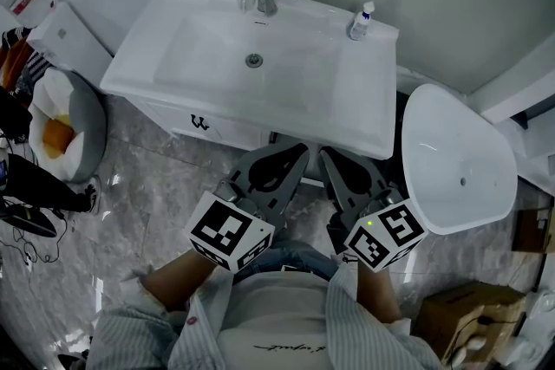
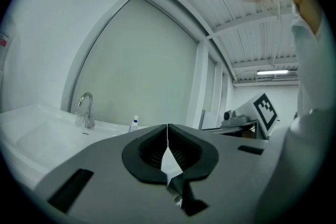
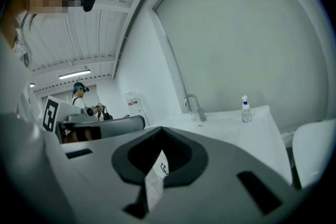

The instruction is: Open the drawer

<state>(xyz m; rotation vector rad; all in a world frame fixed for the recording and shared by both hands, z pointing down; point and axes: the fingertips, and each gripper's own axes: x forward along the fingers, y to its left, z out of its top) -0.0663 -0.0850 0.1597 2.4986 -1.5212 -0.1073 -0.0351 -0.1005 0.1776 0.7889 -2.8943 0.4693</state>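
Bathroom, grey stone floor [image 1: 156,186]: the drawer [image 1: 227,131] sits shut in the front of the white basin cabinet [image 1: 139,65], just under the rim, glossy white with a small dark handle [image 1: 200,123]. Left tool [image 1: 295,150] and right tool [image 1: 332,153] are both closed and empty, near that front but right of the handle. Risk: closed jaws cannot take so small a handle and would likely skid off the gloss.
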